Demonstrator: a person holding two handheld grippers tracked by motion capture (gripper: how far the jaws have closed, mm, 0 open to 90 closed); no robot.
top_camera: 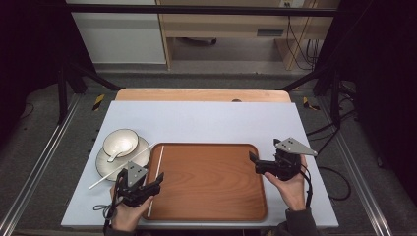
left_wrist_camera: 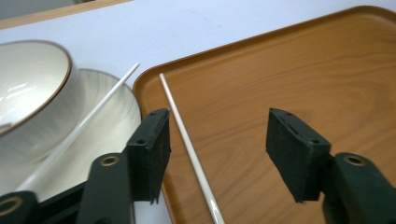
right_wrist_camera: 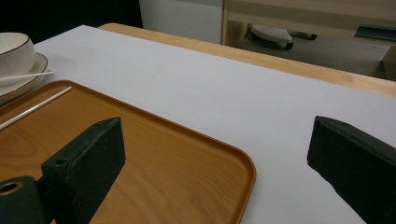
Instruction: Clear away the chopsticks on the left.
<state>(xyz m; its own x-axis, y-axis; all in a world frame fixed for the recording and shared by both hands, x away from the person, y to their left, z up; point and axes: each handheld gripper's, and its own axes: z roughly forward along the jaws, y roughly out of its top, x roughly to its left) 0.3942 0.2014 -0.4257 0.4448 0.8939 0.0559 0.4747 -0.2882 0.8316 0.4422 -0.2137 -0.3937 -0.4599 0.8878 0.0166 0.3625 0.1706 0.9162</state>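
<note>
Left gripper [top_camera: 158, 181] jaws apart, nothing clamped, above near-left edge of tray [top_camera: 211, 196]. One white chopstick [left_wrist_camera: 189, 147] lies on tray between the jaws, untouched. Right gripper [top_camera: 253, 161] jaws wide apart, empty, at tray's right edge. Second chopstick [top_camera: 120, 168] rests across plate [top_camera: 105, 164], beside bowl [top_camera: 120, 141].

My grippers: two, left [top_camera: 158, 180], right [top_camera: 254, 162]
Chopsticks: two, tray one [top_camera: 156, 179], plate one [top_camera: 120, 166]
Tray [top_camera: 211, 182]: one
Bowl [top_camera: 121, 142]: one
Plate [top_camera: 104, 163]: one
Spoon [top_camera: 118, 153]: one
</note>
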